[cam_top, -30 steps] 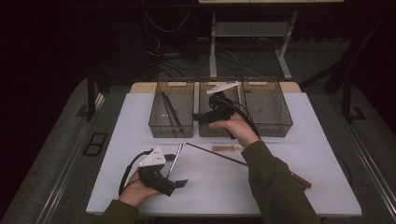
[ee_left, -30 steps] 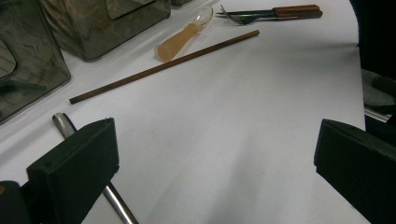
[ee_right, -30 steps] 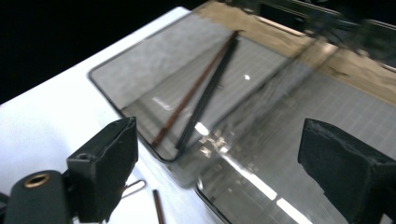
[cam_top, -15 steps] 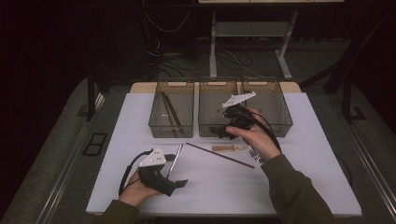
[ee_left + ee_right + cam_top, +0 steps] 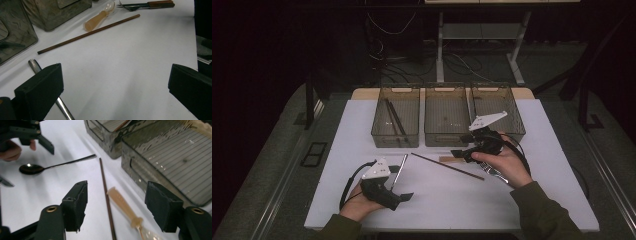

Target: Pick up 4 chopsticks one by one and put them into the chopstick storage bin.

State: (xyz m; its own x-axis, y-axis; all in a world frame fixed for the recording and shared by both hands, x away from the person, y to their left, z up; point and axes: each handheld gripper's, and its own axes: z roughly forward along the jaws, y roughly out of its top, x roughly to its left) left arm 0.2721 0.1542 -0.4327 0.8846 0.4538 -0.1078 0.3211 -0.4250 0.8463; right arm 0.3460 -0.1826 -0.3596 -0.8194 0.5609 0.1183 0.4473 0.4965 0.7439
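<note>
My left gripper (image 5: pixel 402 192) rests open near the table's front left, with nothing between its jaws (image 5: pixel 115 95). A metal spoon (image 5: pixel 399 169) lies just beside it, its handle (image 5: pixel 33 66) passing under the left jaw. My right gripper (image 5: pixel 460 154) hovers open in front of the middle bin (image 5: pixel 447 137), right over a small amber-handled spoon (image 5: pixel 125 208) and a brown chopstick (image 5: pixel 106 195). Both lie on the table between the open jaws (image 5: pixel 118 207), untouched. The chopstick (image 5: pixel 448 166) slants across the table's middle.
Three clear bins stand in a row at the back; the left bin (image 5: pixel 396 139) holds dark chopsticks, and the right bin (image 5: pixel 512 131) sits behind my right hand. A wooden-handled fork (image 5: pixel 147 3) lies by the right hand. White table surface stretches across the front.
My right gripper has come back from over the middle bin, swinging right and then down toward the table in front of the bins. The left gripper has stayed put.
</note>
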